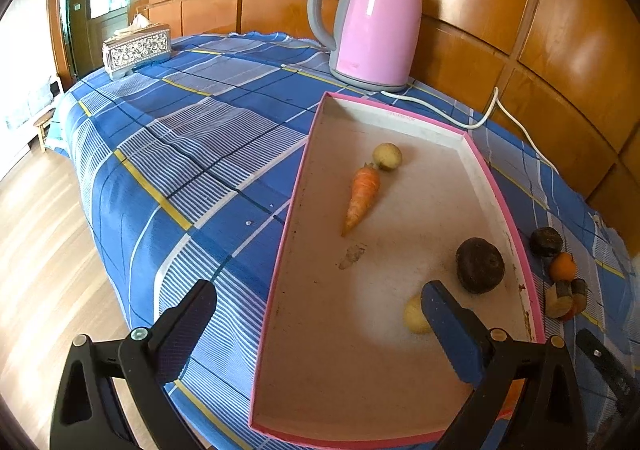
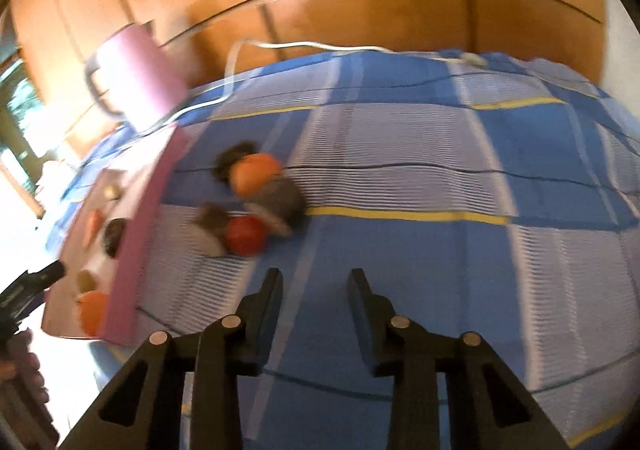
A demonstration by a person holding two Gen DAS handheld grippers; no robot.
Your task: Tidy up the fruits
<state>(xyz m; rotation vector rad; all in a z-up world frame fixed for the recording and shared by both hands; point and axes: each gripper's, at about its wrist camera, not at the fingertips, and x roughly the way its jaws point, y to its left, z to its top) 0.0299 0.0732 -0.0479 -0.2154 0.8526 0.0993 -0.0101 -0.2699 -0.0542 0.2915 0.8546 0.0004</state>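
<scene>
Black fingers of the left gripper (image 1: 316,310) stood wide apart with nothing between them, one over the blue checked cloth (image 1: 192,154) and the other over the near part of the pink-rimmed tray (image 1: 296,186). Just beside that inner finger lay a small yellowish fruit (image 1: 414,316), and a dark round fruit (image 1: 479,265) sat close to the tray's right wall. Further in, a carrot (image 1: 362,198) lay with its top touching a pale round fruit (image 1: 387,156). The right gripper (image 2: 316,278) showed its jaws drawn in, with a narrow gap and nothing held between them, above bare cloth. Ahead of it, outside the tray's right wall, a blurred pile of fruits (image 2: 252,202) lay on the table, among them an orange one, a red one and some dark ones. At the far edge of the table stood a pink kettle (image 1: 372,22) with its white cord (image 1: 492,110), and at the far left corner a patterned tissue box (image 1: 136,50).
</scene>
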